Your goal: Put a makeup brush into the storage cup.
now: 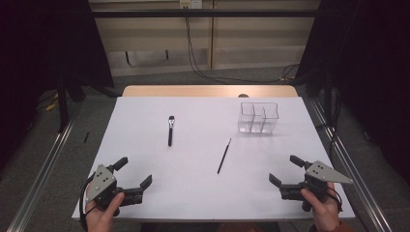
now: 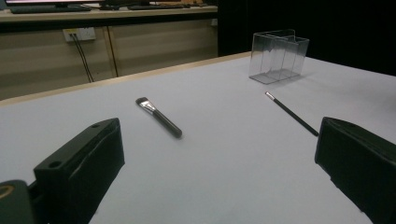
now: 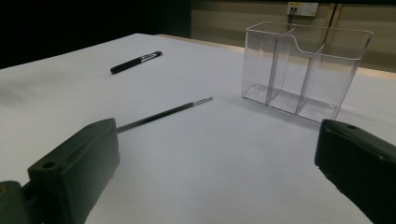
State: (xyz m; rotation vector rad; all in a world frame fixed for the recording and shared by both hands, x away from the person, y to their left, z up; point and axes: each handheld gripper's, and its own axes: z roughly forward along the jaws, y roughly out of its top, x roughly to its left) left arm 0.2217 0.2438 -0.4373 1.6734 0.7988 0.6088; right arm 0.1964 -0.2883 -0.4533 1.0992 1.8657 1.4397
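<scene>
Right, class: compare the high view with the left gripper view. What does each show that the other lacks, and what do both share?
High view alone: both hands, the left gripper and right gripper whole, jaws open, and the floor around the table. Left gripper view alone: a wall socket and a desk edge behind. Both share the thick brush, the thin brush and the clear box.

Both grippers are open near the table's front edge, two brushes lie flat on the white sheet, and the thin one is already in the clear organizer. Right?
Not quite. The thin brush lies on the sheet, outside the clear organizer, whose compartments hold nothing; the right gripper view shows it. The rest stands.
</scene>
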